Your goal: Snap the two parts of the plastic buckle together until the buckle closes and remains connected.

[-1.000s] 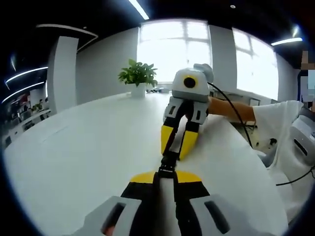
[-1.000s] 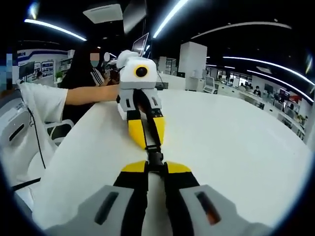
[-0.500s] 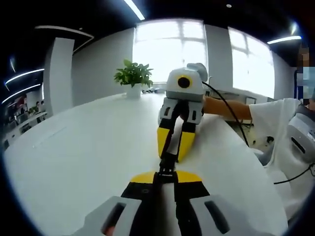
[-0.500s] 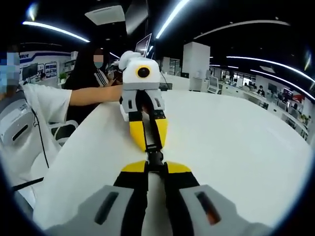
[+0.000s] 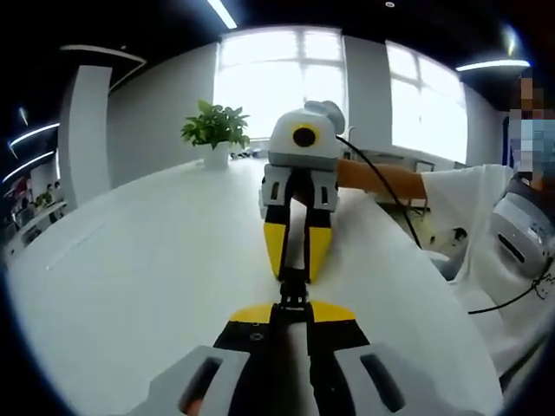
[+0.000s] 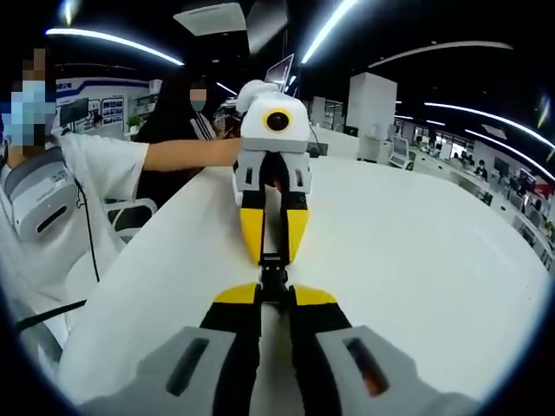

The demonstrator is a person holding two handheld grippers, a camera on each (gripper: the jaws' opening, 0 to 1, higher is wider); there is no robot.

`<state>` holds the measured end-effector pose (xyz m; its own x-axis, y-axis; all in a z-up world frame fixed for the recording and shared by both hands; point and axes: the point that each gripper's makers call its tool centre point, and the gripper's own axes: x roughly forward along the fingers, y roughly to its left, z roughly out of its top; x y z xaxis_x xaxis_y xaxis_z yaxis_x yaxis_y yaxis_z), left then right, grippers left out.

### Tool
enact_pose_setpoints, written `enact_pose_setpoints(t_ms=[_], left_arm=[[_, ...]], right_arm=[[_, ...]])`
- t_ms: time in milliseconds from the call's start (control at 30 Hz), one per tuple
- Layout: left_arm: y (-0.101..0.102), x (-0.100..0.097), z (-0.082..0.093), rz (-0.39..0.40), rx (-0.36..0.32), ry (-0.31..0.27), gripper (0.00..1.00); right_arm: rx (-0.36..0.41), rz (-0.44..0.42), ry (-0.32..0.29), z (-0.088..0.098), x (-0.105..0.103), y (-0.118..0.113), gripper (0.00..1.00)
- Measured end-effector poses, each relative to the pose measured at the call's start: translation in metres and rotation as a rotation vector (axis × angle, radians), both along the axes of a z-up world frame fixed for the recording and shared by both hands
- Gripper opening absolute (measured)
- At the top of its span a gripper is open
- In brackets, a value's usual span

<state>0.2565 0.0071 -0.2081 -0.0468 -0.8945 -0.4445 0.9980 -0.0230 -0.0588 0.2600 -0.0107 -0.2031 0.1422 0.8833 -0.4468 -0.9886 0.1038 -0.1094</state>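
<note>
Large white table (image 5: 130, 260) spanning an open-plan office. Left gripper view: bright windows (image 5: 277, 82) in a pale wall, a white column (image 5: 85, 130), a potted plant (image 5: 214, 134) on the table's far edge. Right gripper view: dark ceiling with linear strip lights (image 6: 334, 26), a white pillar (image 6: 370, 117), distant desks (image 6: 486, 182).

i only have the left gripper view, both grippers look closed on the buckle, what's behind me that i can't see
Observer: In the right gripper view, the left gripper meets the right gripper nose to nose over the white table, with the black buckle between their yellow tips.
Operator: anyone near the table
Observer: Yes, a dark-haired person sits at the far edge, behind the left gripper.
Operator: anything else back there
Observer: An office with a white pillar and long ceiling lights.
</note>
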Motion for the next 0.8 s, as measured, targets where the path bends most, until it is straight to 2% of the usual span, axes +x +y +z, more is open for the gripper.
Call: enact_pose_setpoints(t_ms=[100, 133, 267, 800], left_arm=[[-0.0011, 0.001, 0.0, 0.005, 0.002, -0.007, 0.11], [-0.0021, 0.0022, 0.0007, 0.007, -0.001, -0.005, 0.11], [-0.0022, 0.0023, 0.0009, 0.031, -0.004, 0.058, 0.1], [-0.004, 0.0031, -0.0003, 0.019, 0.013, 0.042, 0.1]], right_arm=[[0.006, -0.008, 0.021, -0.0002, 0.0029, -0.0001, 0.11], [0.011, -0.008, 0.049, -0.0009, 0.0025, 0.0, 0.11], [0.042, -0.015, 0.085, -0.0011, 0.0008, -0.0021, 0.11], [0.029, -0.001, 0.035, 0.0001, -0.0039, 0.0028, 0.1]])
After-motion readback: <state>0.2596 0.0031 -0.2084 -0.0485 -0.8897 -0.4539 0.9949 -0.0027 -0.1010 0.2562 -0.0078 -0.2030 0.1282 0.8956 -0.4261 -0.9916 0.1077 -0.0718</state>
